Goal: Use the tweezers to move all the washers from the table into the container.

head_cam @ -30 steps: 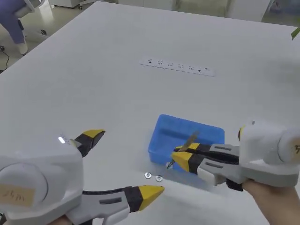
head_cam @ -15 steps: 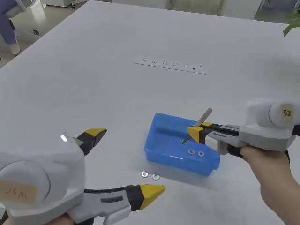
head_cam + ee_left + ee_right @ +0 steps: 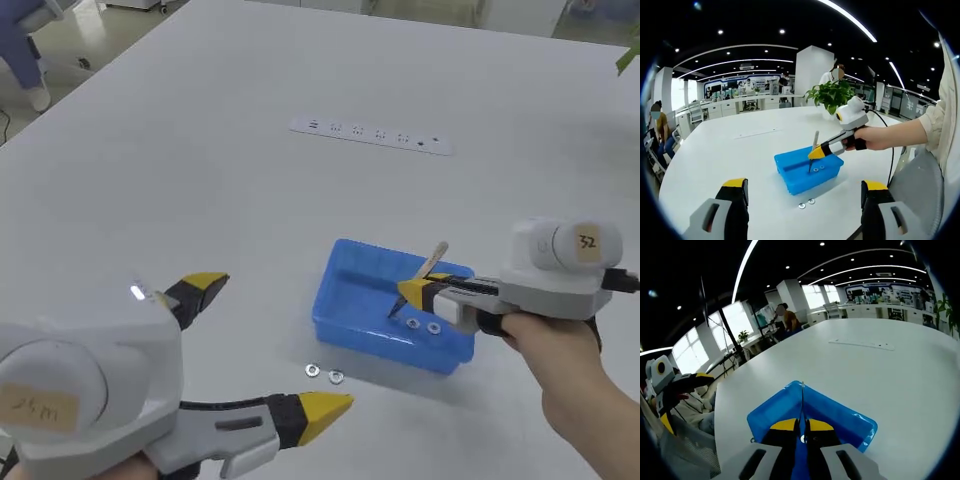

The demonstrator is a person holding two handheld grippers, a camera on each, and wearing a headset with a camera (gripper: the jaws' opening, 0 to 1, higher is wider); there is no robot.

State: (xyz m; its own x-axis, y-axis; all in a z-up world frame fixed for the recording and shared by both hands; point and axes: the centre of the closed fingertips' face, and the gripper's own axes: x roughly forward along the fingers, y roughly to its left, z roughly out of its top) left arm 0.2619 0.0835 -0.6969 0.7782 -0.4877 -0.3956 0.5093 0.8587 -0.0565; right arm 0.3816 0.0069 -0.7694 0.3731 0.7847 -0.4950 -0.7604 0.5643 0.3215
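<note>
The right gripper (image 3: 410, 293), jaws pressed together on slim metal tweezers (image 3: 432, 260), points their tip down into a blue rectangular plastic container (image 3: 345, 300). Two small metal washers (image 3: 412, 323) lie inside it. Two loose washers (image 3: 313, 371) lie on the white table (image 3: 200, 150) just beside its near wall. The left gripper (image 3: 265, 345) hovers with jaws spread wide. A white socket strip (image 3: 370, 133) lies beyond, and the left gripper view adds a green potted plant (image 3: 832, 95).
</note>
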